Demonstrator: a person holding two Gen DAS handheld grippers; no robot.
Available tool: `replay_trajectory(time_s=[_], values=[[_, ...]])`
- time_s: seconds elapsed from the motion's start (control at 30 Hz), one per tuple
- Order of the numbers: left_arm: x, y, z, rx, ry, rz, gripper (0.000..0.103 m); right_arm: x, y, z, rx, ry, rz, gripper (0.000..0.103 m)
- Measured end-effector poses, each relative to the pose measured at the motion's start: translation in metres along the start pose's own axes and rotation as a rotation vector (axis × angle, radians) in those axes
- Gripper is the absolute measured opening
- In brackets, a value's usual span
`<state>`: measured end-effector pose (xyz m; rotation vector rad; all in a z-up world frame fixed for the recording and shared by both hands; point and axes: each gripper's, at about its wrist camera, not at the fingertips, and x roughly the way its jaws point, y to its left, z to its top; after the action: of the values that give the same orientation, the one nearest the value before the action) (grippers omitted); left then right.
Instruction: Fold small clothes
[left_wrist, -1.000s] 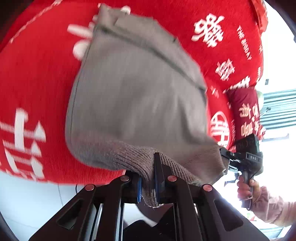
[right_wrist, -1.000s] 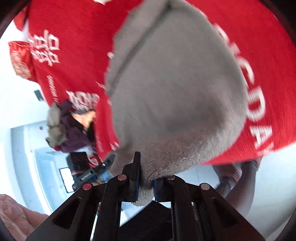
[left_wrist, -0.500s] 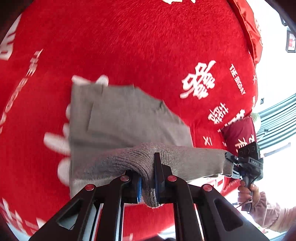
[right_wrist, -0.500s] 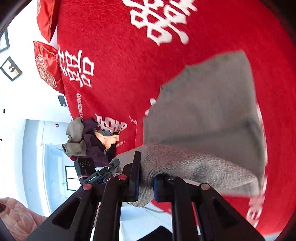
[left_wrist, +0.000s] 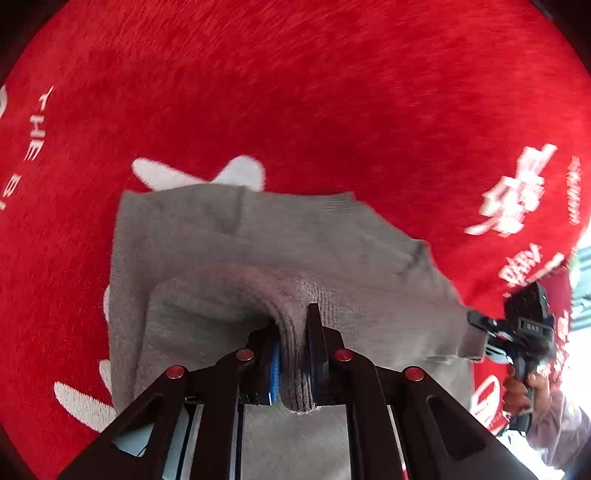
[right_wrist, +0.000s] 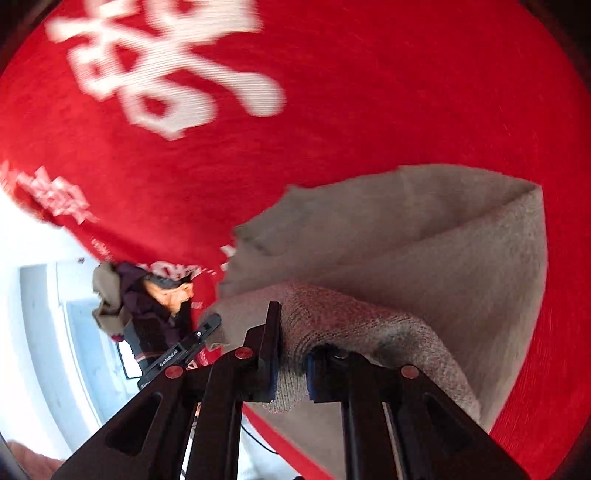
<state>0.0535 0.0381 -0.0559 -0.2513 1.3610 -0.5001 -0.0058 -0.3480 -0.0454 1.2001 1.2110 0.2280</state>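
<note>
A grey knit garment (left_wrist: 258, 254) lies partly folded on a red bedspread (left_wrist: 295, 92) printed with white characters, its near edge lifted and doubled back over the rest. In the left wrist view the left gripper (left_wrist: 293, 354) has its fingers (left_wrist: 314, 343) drawn narrow on a bunched ridge of the knit hem, which fills the gap between them; the jaws are just starting to open, with the cloth still pinched there. At four o'clock in that view the right gripper (left_wrist: 480, 332) grips the garment's far corner, held by a hand (left_wrist: 521, 395) in a pale sleeve (left_wrist: 557, 432).

In the right wrist view the right gripper (right_wrist: 291, 354) has its fingers (right_wrist: 271, 343) narrow and clamped on the ribbed edge of the same garment, which spreads away toward two o'clock. At nine o'clock the left gripper (right_wrist: 210, 321) meets the cloth's other corner, with a heap of dark and tan clothes (right_wrist: 136, 295) beyond it at the bed's edge.
</note>
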Motion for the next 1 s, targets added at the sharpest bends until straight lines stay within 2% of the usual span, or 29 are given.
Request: replay_trajectory(time_s=[0.03,0.07,0.1,0.17,0.23,0.3,0.47,0.57,0.63,0.73,0.83,0.9,1.0], values=[[0.002,0.001,0.001,-0.007,0.006,0.024,0.031,0.004,-0.006,0.003,0.023,0.008,-0.001,0.015],[0.003,0.001,0.002,-0.007,0.005,0.049,0.050,0.006,-0.009,0.005,0.043,0.013,-0.009,0.015],[0.001,0.001,0.003,-0.003,-0.004,0.072,0.062,0.007,-0.010,0.006,0.057,0.018,-0.011,0.016],[-0.008,-0.002,0.004,0.005,-0.021,0.108,0.063,0.007,-0.006,0.007,0.049,0.029,-0.014,0.025],[-0.019,-0.001,0.003,-0.001,-0.027,0.107,0.063,0.002,0.003,0.006,0.026,0.031,-0.009,0.052],[-0.033,0.000,0.000,-0.003,-0.034,0.109,0.063,-0.005,0.010,0.002,0.014,0.029,0.009,0.055],[-0.051,-0.002,-0.015,0.007,-0.014,0.124,0.063,-0.018,0.023,-0.018,-0.027,0.050,0.070,0.054],[-0.046,-0.004,-0.031,0.033,0.036,0.118,0.063,-0.020,0.028,-0.030,-0.059,0.064,0.086,0.042],[-0.032,-0.011,-0.042,0.062,0.096,0.108,0.063,-0.018,0.027,-0.036,-0.077,0.069,0.046,0.037],[-0.008,-0.030,-0.045,0.117,0.141,0.095,0.063,0.002,0.018,-0.033,-0.097,0.117,-0.041,0.031],[0.010,-0.044,-0.026,0.118,0.105,0.084,0.063,0.018,0.025,-0.018,-0.147,0.107,-0.065,0.030],[0.016,-0.045,-0.007,0.096,0.055,0.093,0.063,0.021,0.033,-0.004,-0.171,0.058,-0.092,0.030],[0.021,-0.038,0.019,0.044,-0.008,0.147,0.063,0.021,0.032,0.022,-0.130,-0.025,-0.121,0.031]])
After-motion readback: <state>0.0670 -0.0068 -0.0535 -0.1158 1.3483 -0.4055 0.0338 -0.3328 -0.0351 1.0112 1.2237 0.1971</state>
